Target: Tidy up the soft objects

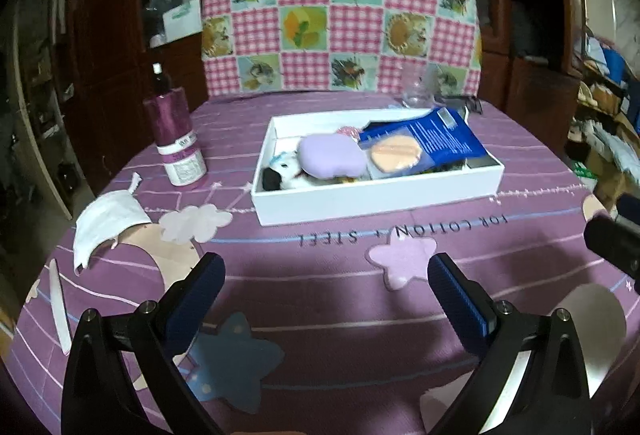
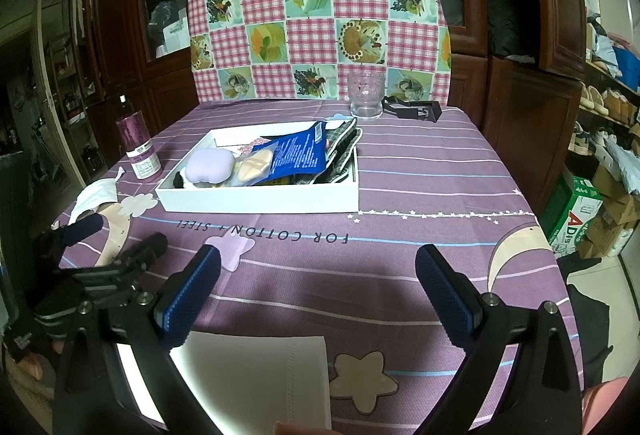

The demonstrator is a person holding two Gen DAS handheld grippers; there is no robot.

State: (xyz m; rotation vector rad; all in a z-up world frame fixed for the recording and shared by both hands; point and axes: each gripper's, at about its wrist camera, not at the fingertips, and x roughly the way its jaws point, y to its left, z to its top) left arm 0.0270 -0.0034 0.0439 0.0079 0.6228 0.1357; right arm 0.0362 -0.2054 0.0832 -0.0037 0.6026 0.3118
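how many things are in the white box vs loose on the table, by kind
In the white box:
lavender pad: 1
peach puff: 1
blue packet: 1
plaid cloth: 1
black-and-white plush: 1

On the table:
white pouch: 1
purple bottle: 1
clear glass: 1
white sheet: 1

Total: 9; more may be hidden in the box.

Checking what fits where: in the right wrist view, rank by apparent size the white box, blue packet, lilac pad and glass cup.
1. white box
2. blue packet
3. lilac pad and glass cup: look alike, and the cup stands farther away, so unranked.
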